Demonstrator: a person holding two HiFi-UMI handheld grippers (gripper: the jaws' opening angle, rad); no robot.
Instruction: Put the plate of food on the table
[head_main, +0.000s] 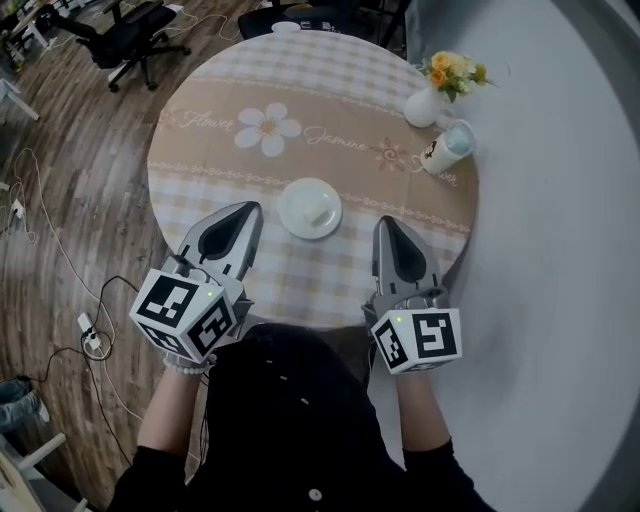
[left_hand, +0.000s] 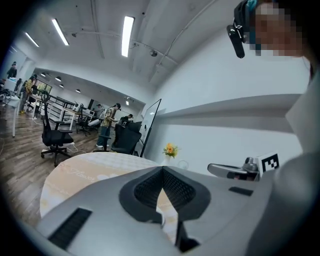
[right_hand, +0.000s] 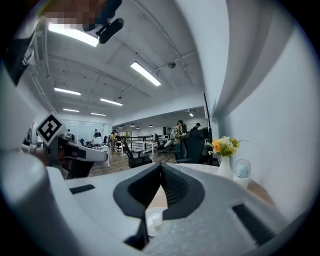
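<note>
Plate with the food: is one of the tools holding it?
No, nothing is held. The left tool and right tool are both shut and empty, apart from the plate, which sits on the table.

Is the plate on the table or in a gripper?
On the table: the plate lies flat there, left gripper and right gripper shut beside it, not touching.

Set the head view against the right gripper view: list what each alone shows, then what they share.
Head view only: the power strip, the daisy print on the table. Right gripper view only: ceiling lights, people standing in the background. Both: the plate of food on the table, the flower vase, the cup, the left gripper and the right gripper, both shut.
</note>
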